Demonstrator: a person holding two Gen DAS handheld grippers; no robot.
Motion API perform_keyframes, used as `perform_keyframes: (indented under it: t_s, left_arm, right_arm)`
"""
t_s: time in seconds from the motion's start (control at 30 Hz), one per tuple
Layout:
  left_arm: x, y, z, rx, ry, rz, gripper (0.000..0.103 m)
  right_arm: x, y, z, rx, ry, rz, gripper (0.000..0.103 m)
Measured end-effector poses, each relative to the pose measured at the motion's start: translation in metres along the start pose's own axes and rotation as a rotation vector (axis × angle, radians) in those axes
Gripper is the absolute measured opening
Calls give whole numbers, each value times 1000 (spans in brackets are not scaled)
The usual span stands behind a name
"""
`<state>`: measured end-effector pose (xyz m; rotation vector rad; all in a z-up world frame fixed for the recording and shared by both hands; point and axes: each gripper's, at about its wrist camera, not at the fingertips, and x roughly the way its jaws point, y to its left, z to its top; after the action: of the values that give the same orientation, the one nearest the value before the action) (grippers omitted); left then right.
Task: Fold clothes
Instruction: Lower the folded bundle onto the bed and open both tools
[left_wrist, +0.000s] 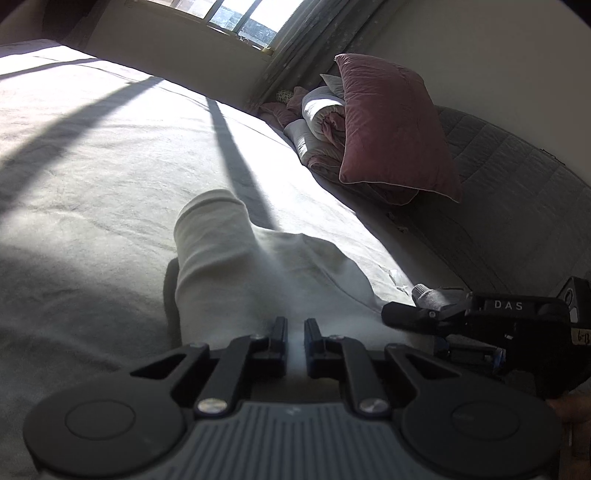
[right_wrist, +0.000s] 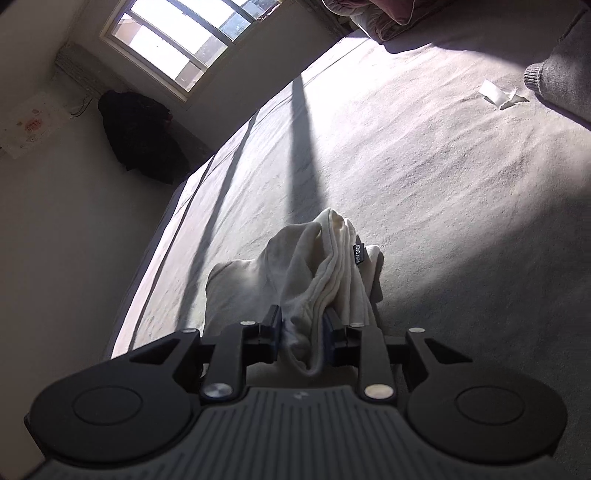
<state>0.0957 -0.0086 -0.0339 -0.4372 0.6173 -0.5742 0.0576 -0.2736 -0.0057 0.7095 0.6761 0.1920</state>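
Tongs on the left (left_wrist: 295, 334) pinch a thin fold of the white garment (left_wrist: 236, 258), which drapes ahead onto the bed (left_wrist: 92, 147); a pink pillow (left_wrist: 388, 129) leans at the bed's far edge. Right tongs (right_wrist: 302, 326) clamp bunched layers of the same garment (right_wrist: 314, 266), its black label (right_wrist: 358, 254) showing, over the bed (right_wrist: 443, 166).

Cream-white garment (right_wrist: 325, 266) with small black label (right_wrist: 359, 254) at 1 o'clock of its bunch; pale grey bedsheet (left_wrist: 92, 166), sun-striped. Dusty-pink pillow (left_wrist: 391, 125) with pale piping at 2 o'clock, grey quilted headboard (left_wrist: 517, 184). Black grippers, grey ribbed bodies; grey ribbed-cuff sleeve (right_wrist: 554, 81) at 2 o'clock.
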Motion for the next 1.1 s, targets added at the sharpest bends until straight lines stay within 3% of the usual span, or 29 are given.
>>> perform_keyframes:
  t_s: [0.07, 0.27, 0.43, 0.5, 0.6, 0.63, 0.87, 0.97, 1.0, 1.1]
  left_arm:
    - [4, -2, -3, 20, 10, 5, 11]
    - [10, -9, -14, 75, 15, 23, 11]
    - [7, -14, -16, 111, 9, 32, 11]
    - [2, -10, -11, 64, -14, 22, 11]
    - [-6, -1, -1, -40, -83, 15, 9]
    - [-6, 0, 4, -29, -99, 37, 9]
    - [32, 10, 31, 96, -56, 146, 9]
    - [58, 26, 38, 96, -30, 215, 7]
    - [65, 32, 40, 86, -23, 222, 3]
    - [77, 39, 46, 64, -19, 228, 3]
  right_arm:
    - [-6, 9, 1, -85, -41, -29, 38]
    - [-4, 33, -9, -289, -109, -72, 39]
    - [21, 48, -25, -483, -86, -126, 39]
    - [34, 43, -34, -561, -50, -205, 37]
    - [35, 23, -32, -512, -30, -188, 36]
    - [32, 18, -29, -463, -24, -169, 37]
    - [29, 16, -29, -460, -23, -144, 37]
    - [30, 13, -28, -446, -23, -131, 37]
    - [30, 13, -28, -445, -24, -130, 37]
    - [32, 14, -28, -448, -26, -132, 37]
